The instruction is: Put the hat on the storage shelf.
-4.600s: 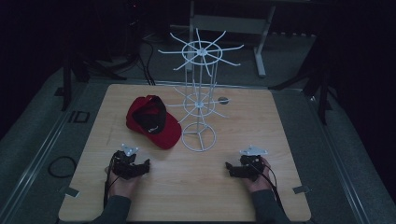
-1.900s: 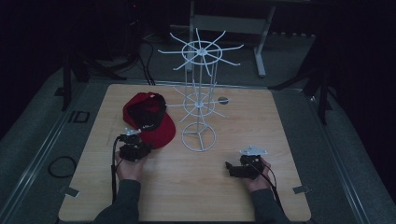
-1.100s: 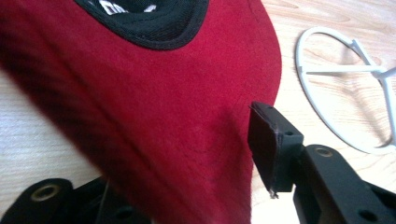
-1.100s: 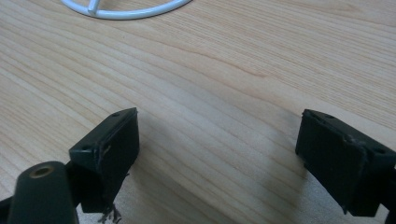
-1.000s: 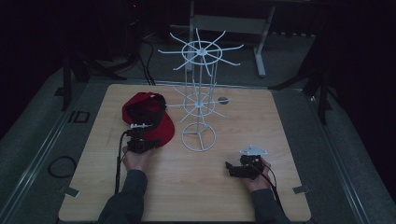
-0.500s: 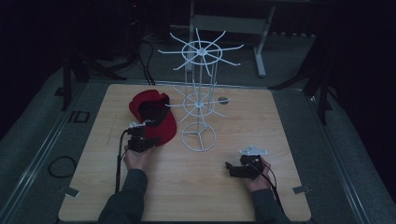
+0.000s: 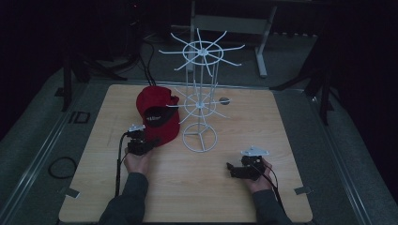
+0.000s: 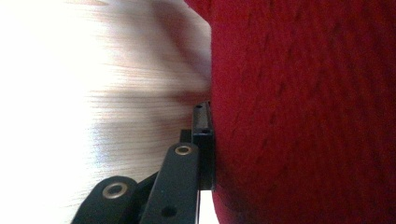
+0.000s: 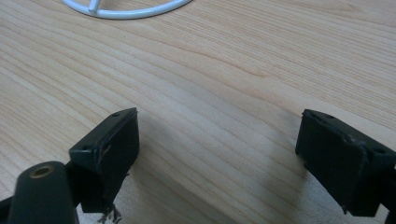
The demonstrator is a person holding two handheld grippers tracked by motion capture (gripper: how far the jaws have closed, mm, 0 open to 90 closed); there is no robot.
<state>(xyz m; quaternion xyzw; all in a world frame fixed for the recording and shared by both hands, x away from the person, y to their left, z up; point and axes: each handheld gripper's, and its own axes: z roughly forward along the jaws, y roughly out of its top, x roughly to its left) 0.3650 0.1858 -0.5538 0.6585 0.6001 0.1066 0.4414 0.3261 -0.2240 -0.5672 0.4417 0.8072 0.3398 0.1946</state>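
Note:
A red cap (image 7: 157, 115) stands tipped up on the wooden table (image 7: 281, 140), left of a white wire rack (image 7: 202, 93). My left gripper (image 7: 143, 143) sits at the cap's near edge, shut on its brim. In the left gripper view the red fabric (image 8: 303, 112) covers the right side, and one black finger (image 8: 201, 135) presses flat against it; the other jaw is hidden behind the cloth. My right gripper (image 7: 232, 169) rests low at the front right of the table, open, with bare wood between its jaws (image 9: 219, 144). The rack's base ring (image 9: 126, 9) lies ahead of it.
A small dark round object (image 7: 224, 100) lies on the table behind the rack. The rack's wire arms spread wide at two heights above its base (image 7: 199, 138). A cable loop (image 7: 58, 166) lies off the table's left edge.
My left gripper moved forward to the cap and closed on its brim. The cap has tipped up from lying flat. The right gripper has stayed in place.

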